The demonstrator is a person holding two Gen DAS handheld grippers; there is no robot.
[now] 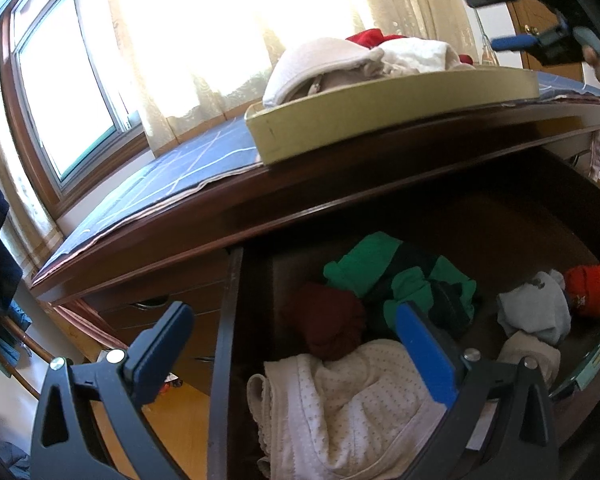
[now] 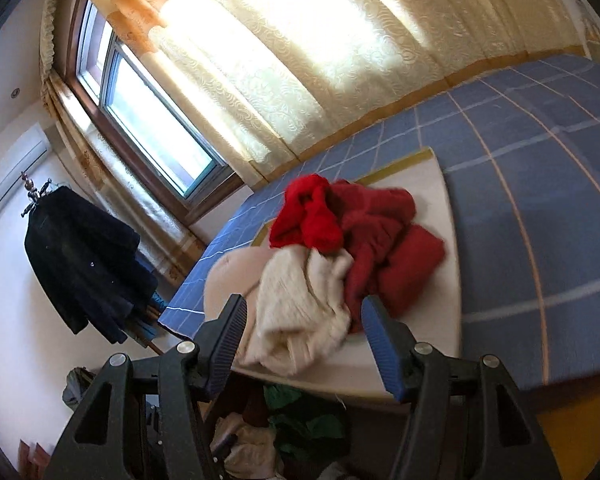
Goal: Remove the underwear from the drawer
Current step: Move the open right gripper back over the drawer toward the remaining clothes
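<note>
Open drawer (image 1: 236,320) holds crumpled underwear (image 1: 352,408): cream dotted piece in front, maroon, green, grey, orange behind. Left gripper (image 1: 296,344) wide, empty, above it. Right gripper (image 2: 304,344) wide, empty, over tray (image 2: 448,240) pile of red and cream pieces.

drawer (image 1: 236,320): glossy dark wood | underwear (image 1: 340,412): dotted soft cloth

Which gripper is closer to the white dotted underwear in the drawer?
Left. The left gripper hangs open just above the dotted underwear in the drawer. The right gripper is open up over the tray on top.
</note>
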